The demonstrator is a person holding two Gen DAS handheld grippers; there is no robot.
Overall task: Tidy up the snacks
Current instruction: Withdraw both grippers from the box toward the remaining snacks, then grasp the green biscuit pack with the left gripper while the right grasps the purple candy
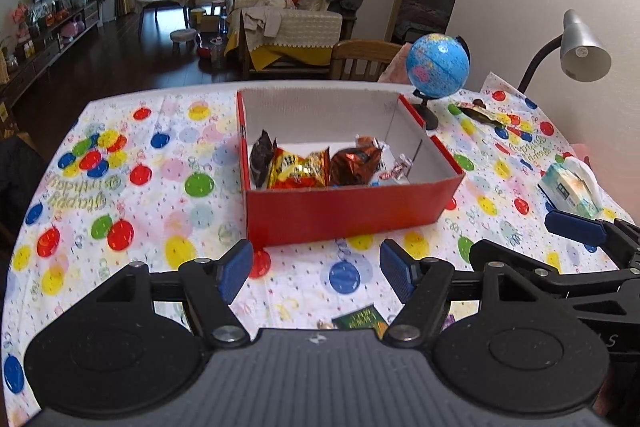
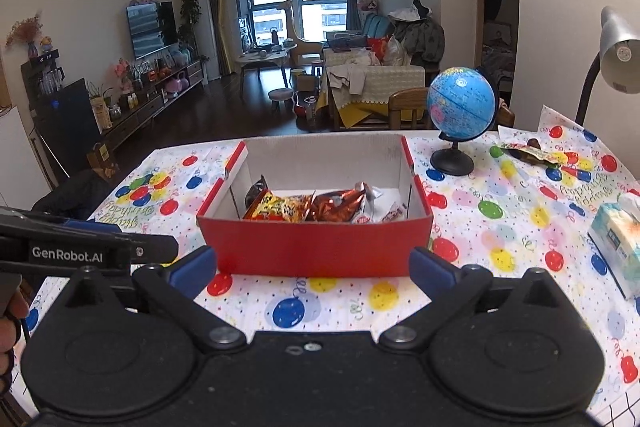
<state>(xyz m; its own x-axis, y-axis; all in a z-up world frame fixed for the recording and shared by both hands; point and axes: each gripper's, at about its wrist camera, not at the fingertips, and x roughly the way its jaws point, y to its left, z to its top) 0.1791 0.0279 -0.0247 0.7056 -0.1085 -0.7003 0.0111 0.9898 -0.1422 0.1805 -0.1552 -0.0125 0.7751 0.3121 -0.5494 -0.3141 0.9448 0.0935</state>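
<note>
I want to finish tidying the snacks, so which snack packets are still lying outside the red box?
The dark packet on the tablecloth right of the globe, and a green one under the left gripper. The others sit inside the red box.

Both claws hang side by side, angled downward. The left claw point(image 1: 316, 269) has its blue pads point(image 1: 234, 269) parted, with nothing between them. The right claw point(image 2: 312, 267) stands spread wider, its blue-padded fingers point(image 2: 192, 269) far apart and empty. In the left wrist view the right claw's blue fingertip shows just off to the right of the left one. In the right wrist view the left claw's black body juts in from the left edge, and part of a hand point(image 2: 10, 331) grips beneath it.
</note>
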